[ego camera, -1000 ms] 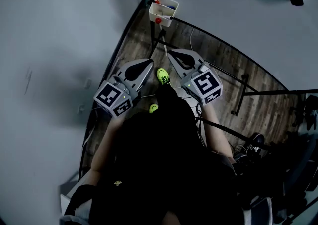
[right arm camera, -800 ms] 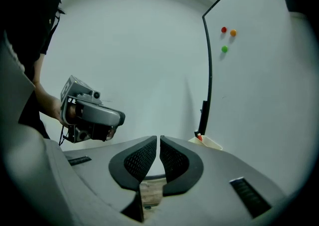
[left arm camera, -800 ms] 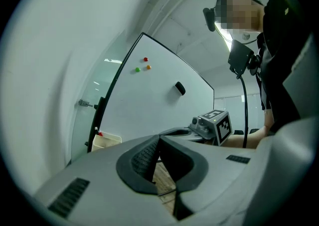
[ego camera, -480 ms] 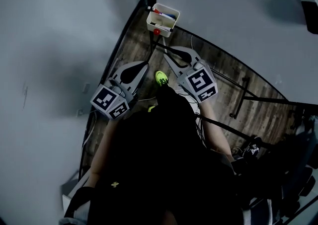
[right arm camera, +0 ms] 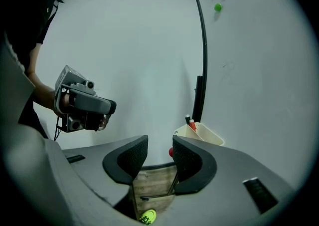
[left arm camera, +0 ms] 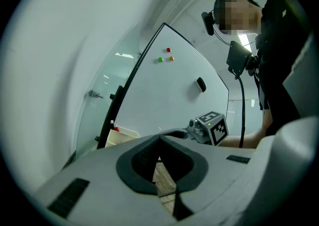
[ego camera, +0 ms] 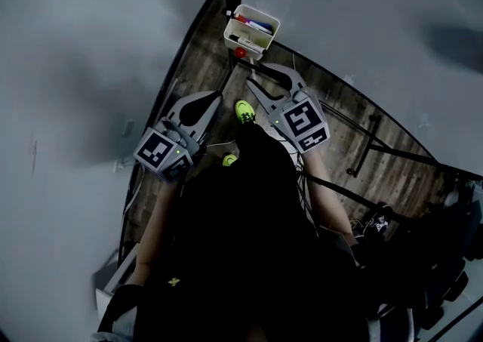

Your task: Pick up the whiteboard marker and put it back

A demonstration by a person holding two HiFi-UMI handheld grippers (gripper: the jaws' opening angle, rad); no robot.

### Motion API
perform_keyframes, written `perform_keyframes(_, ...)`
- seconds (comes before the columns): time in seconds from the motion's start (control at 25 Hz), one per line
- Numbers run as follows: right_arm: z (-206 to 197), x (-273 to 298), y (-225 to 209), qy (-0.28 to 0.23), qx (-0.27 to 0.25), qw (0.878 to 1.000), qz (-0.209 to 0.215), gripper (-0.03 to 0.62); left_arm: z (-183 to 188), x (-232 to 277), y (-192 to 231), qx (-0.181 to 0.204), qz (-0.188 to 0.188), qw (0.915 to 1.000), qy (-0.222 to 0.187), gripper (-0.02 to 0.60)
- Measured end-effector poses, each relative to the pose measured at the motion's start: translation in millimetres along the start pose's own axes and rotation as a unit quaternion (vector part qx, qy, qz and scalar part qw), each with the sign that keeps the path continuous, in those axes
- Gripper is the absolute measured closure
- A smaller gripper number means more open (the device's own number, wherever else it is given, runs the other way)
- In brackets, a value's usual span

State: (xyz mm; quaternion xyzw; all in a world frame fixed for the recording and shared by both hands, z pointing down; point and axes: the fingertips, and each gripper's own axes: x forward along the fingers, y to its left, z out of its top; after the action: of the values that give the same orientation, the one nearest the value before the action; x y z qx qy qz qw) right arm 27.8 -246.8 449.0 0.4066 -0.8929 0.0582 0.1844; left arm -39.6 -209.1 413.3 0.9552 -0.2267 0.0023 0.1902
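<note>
A white marker tray [ego camera: 265, 35] hangs at the foot of the whiteboard [ego camera: 362, 16], with several markers [ego camera: 255, 26] lying in it. In the right gripper view the tray [right arm camera: 207, 134] stands just beyond the jaws, a red marker [right arm camera: 192, 126] and a black one sticking up from it. My right gripper [ego camera: 255, 80] points at the tray from a little short of it; its jaws [right arm camera: 159, 152] are opening and nothing is between them. My left gripper [ego camera: 214, 99] hangs further left and lower, its jaws [left arm camera: 160, 137] shut on nothing.
A red knob [ego camera: 240, 52] sits under the tray. The whiteboard's black stand legs [ego camera: 367, 140] cross the wooden floor [ego camera: 343, 106]. The person's neon shoe [ego camera: 245, 112] is below the grippers. Coloured magnets [right arm camera: 218, 7] and an eraser [left arm camera: 201, 85] stick to the board.
The right gripper's jaws have parted from shut to open, near the tray. The left gripper has drawn back to the left and lower in the head view.
</note>
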Motion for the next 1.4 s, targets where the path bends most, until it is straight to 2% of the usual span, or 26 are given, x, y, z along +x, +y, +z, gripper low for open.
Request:
perform_keyframes(0.4,-15,17,-29,0.025,0.002,1.000,-0.008,0.367,-3,19,16,-0.023,0.000,0.9997,0.011,0.568)
perform_keyframes(0.84,-25,29,-47,0.062,-0.043,0.997,0.002,0.358,-2,33,20,-0.039,0.007,0.9991,0.016,0.568)
perform_keyframes(1.16,-28,36,-48,0.067,-0.044,0.997,0.012,0.358,-3,31,23,-0.041,0.019,0.9988,0.017,0.568)
perform_keyframes(1.4,-34,44,-47,0.094,-0.095,0.991,0.006,0.373,-6,28,21,-0.048,0.023,0.9984,0.020,0.568)
